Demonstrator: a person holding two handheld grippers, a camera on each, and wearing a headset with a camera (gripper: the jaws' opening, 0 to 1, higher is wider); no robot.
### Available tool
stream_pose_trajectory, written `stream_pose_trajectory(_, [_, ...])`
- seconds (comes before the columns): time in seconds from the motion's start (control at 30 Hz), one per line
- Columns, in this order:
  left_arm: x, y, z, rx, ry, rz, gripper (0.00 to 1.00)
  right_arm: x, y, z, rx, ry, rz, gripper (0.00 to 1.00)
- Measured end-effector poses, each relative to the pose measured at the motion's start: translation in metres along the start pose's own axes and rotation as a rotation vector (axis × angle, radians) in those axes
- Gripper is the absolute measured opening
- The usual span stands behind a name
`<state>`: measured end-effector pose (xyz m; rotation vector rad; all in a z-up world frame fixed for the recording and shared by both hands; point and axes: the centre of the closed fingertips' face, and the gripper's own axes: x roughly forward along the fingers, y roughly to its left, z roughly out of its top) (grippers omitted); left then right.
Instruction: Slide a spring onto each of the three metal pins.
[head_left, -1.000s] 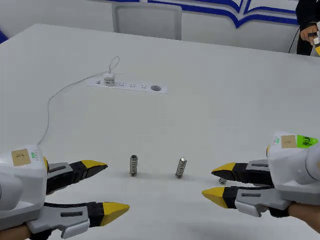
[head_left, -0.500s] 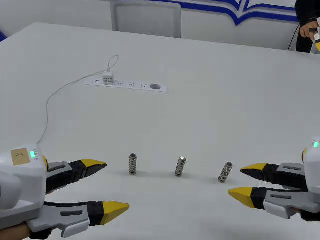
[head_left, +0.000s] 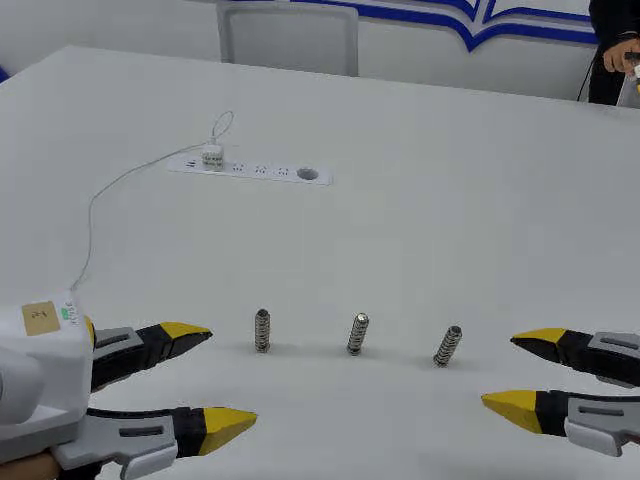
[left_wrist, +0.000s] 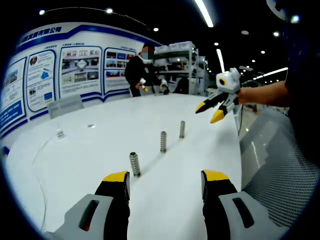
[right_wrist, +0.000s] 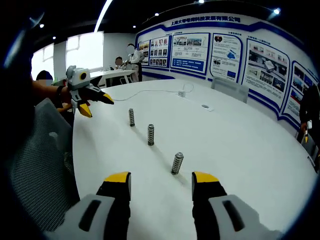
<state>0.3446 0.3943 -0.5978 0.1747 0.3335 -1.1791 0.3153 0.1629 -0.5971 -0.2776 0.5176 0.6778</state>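
Three metal pins stand in a row on the white table, each with a spring coiled around it: the left one (head_left: 262, 330), the middle one (head_left: 358, 334) and the right one (head_left: 447, 346), which leans a little. My left gripper (head_left: 212, 378) is open at the bottom left, a short way from the left pin (left_wrist: 134, 164). My right gripper (head_left: 528, 374) is open and empty at the bottom right, apart from the right pin (right_wrist: 176, 163). The other pins (right_wrist: 150, 134) (right_wrist: 132, 117) line up beyond it.
A white power strip (head_left: 250, 169) with a plugged-in charger and a trailing cable (head_left: 95, 215) lies farther back on the table (head_left: 450, 180). A chair back (head_left: 288, 38) stands behind the far edge. A person stands at the far right corner.
My right gripper has pulled back to the right, away from the right pin, which now stands in full view with its spring on. The left gripper has stayed put.
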Motion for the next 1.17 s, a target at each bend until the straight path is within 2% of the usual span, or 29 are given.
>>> stream_pose_trajectory(0.23, [-0.0004, 0.0016, -0.0017, -0.004, 0.004, 0.003, 0.59, -0.0062, 0.0003, -0.0045, 0.009, -0.03, 0.008, 0.56])
stream_pose_trajectory(0.43, [0.0002, 0.0017, -0.0027, -0.005, 0.006, 0.003, 0.59, -0.0075, 0.0008, -0.0086, 0.014, -0.032, 0.007, 0.58])
stream_pose_trajectory(0.8, [-0.0009, 0.0034, -0.005, -0.015, 0.006, 0.009, 0.61, -0.0102, -0.0024, -0.0032, 0.024, -0.053, -0.006, 0.6])
stream_pose_trajectory(1.17, [-0.0021, 0.0058, -0.0065, -0.028, 0.003, 0.022, 0.63, -0.0076, 0.0011, -0.0022, 0.033, -0.049, 0.001, 0.6])
